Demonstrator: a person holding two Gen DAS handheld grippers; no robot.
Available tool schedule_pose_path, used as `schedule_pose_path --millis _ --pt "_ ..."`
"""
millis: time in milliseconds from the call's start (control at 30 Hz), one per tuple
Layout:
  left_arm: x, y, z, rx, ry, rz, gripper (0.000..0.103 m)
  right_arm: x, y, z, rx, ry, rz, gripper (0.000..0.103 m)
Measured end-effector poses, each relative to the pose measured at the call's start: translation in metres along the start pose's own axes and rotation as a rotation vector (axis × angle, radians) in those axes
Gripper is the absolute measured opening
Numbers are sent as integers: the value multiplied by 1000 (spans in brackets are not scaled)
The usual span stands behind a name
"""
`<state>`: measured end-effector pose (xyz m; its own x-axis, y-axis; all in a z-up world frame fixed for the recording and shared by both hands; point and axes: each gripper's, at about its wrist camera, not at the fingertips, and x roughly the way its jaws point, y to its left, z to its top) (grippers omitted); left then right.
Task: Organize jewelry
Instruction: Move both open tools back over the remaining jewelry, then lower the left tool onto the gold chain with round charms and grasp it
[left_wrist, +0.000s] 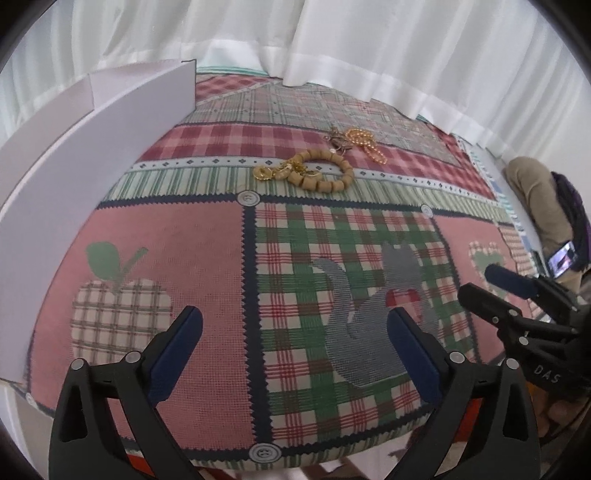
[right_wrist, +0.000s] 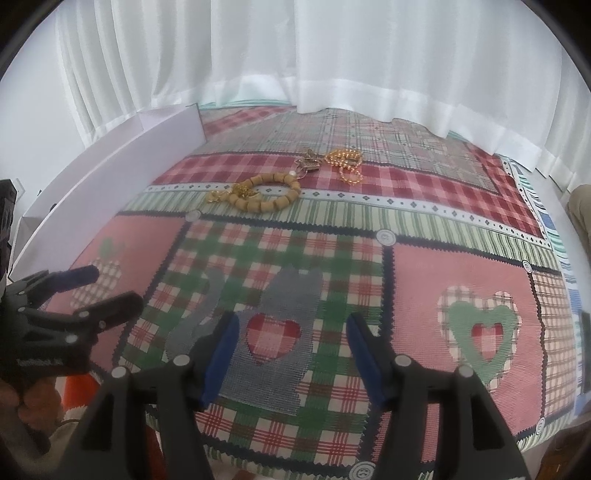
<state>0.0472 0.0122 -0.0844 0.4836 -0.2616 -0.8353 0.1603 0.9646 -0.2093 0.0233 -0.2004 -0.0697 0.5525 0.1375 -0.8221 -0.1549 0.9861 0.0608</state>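
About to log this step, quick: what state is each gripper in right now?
Left gripper: open, nothing between its fingers.
Right gripper: open, nothing between its fingers.

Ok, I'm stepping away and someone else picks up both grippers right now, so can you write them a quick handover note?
Left gripper: open, empty, over the near part of the patchwork cloth.
Right gripper: open, empty, beside it over the grey cat patch.
Jewelry: all in one cluster farther back on the cloth. The wooden bead bracelet has small gold pieces tangled at its left end; behind it lie a bronze clip and a gold bead chain.
White box: along the left edge; its inside is not visible.
Done: nothing that shows.
Left: pick up and sort every piece.
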Motion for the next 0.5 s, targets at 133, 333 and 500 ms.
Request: schedule_pose_path --millis 133,333,500 --pt "2 -1 0 7 6 27 100 -1 0 1 -1 -6 -1 62" --pt "7 -2 -2 18 24 40 100 1 -2 1 8 4 0 62" --pt "9 -1 -2 16 31 47 100 1 -2 0 9 3 1 62"
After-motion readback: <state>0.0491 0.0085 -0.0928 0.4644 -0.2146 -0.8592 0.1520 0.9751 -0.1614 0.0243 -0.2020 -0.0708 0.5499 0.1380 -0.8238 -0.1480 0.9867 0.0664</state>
